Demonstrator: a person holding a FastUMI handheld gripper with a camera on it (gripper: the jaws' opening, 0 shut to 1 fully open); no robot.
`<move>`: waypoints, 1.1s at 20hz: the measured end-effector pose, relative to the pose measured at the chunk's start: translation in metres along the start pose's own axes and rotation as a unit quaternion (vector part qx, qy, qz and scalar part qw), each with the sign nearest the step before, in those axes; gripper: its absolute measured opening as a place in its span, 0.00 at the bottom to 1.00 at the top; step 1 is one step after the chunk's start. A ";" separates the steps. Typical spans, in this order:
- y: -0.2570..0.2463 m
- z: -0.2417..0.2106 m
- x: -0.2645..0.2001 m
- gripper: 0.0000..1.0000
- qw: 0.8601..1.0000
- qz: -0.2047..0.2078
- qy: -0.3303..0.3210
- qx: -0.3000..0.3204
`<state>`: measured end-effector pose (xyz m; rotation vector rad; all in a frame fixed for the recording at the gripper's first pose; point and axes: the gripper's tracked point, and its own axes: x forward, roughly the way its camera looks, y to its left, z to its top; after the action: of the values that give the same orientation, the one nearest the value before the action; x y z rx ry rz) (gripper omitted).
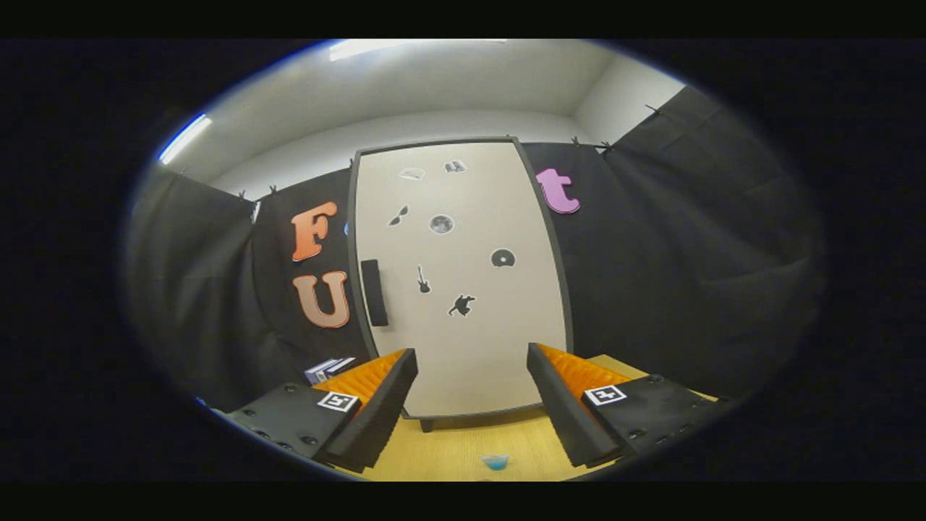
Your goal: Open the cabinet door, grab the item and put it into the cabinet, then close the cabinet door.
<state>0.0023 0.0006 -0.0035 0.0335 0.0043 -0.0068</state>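
Your gripper's (472,405) fingers stand wide apart with nothing between them, and their rear halves run off out of sight. The small blue item (495,462) on the table (463,449) between the fingers is cut by the view's rim, so you can't tell what it is. The cabinet door's (463,289) lower corners hide behind the fingers. Its stickers (441,223) are too small to read. The books (329,369) left of the cabinet are half covered by the left finger.

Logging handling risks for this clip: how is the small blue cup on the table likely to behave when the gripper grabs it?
The blue cup looks small and translucent, so probably light and thin-walled; a hard squeeze might deform it. It sits low between the open gripper fingers, so a nudge would likely slide it on the smooth table.
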 end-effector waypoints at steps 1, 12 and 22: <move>0.002 0.004 0.002 0.98 1.000 -0.001 -0.005 0.003; 0.093 0.043 0.110 0.97 0.996 0.058 -0.006 -0.064; 0.156 -0.008 0.236 0.95 0.989 0.065 0.028 -0.131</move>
<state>0.2398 0.1551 -0.0073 -0.2296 0.0593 0.1249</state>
